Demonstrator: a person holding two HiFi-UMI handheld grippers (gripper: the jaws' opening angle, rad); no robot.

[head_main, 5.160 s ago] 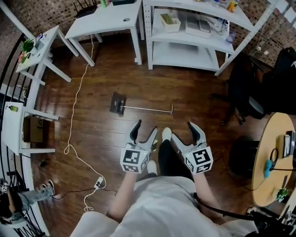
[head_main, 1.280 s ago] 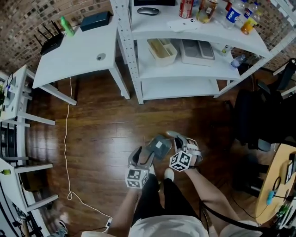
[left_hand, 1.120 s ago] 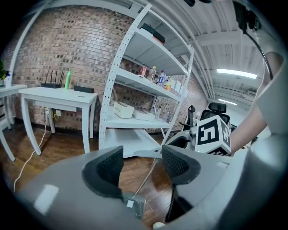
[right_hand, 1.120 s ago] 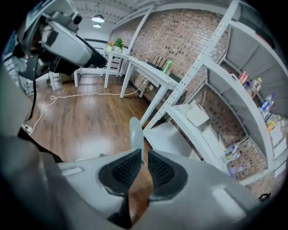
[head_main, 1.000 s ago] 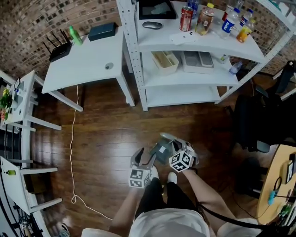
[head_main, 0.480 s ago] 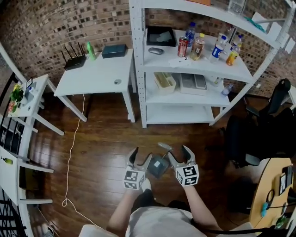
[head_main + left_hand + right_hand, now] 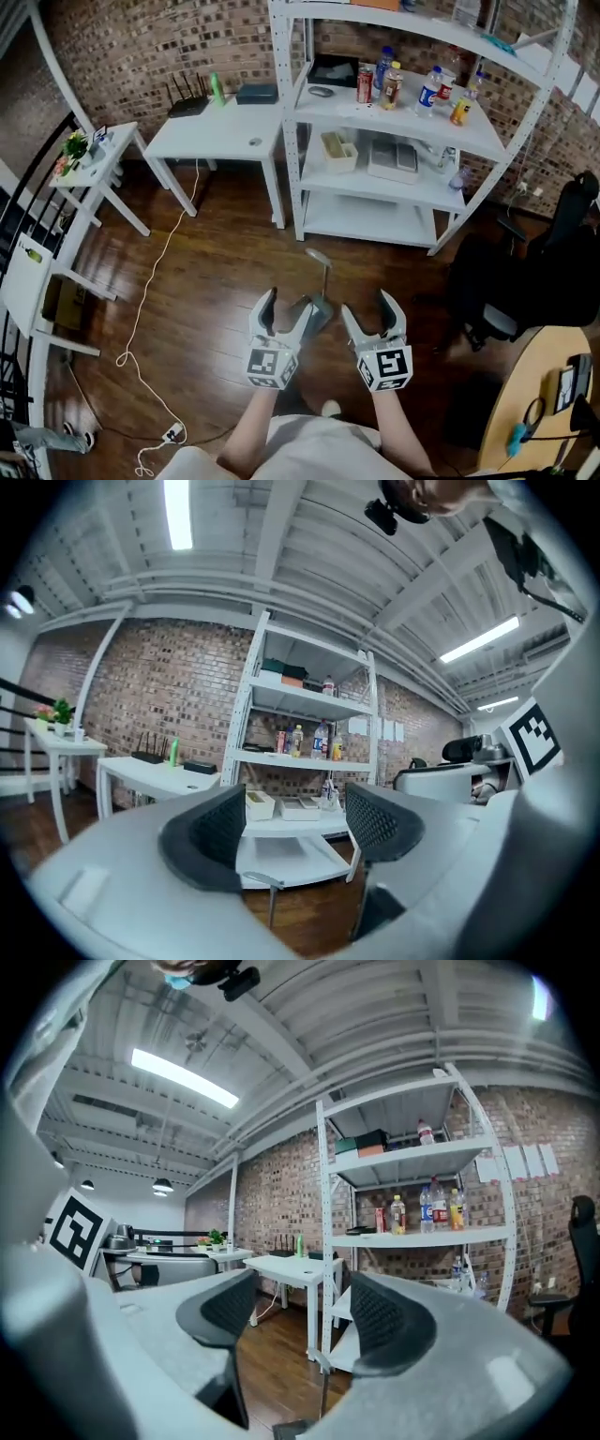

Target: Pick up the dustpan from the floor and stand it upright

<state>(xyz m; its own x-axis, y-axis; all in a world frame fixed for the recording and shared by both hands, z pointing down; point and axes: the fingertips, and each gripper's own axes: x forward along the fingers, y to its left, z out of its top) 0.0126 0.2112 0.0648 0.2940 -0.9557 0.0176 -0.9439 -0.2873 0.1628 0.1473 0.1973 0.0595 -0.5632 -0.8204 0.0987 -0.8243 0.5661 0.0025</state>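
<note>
Fig. L gripper (image 7: 287, 302) (image 7: 295, 822): jaws apart, nothing betw. pads. R gripper (image 7: 367, 307) (image 7: 295, 1312): jaws wide and opening, likewise empty. Both held level, side by side, above dark wooden plank floor (image 7: 206, 281). Dark grey long-handled dustpan (image 7: 321, 307) (image 7: 272, 907) (image 7: 324, 1396) stands upright on floor betw. and just beyond the two grippers, touching neither. Background: white metal shelving unit (image 7: 375, 103) w/ bottles; white desk (image 7: 220, 141) at its left.
</note>
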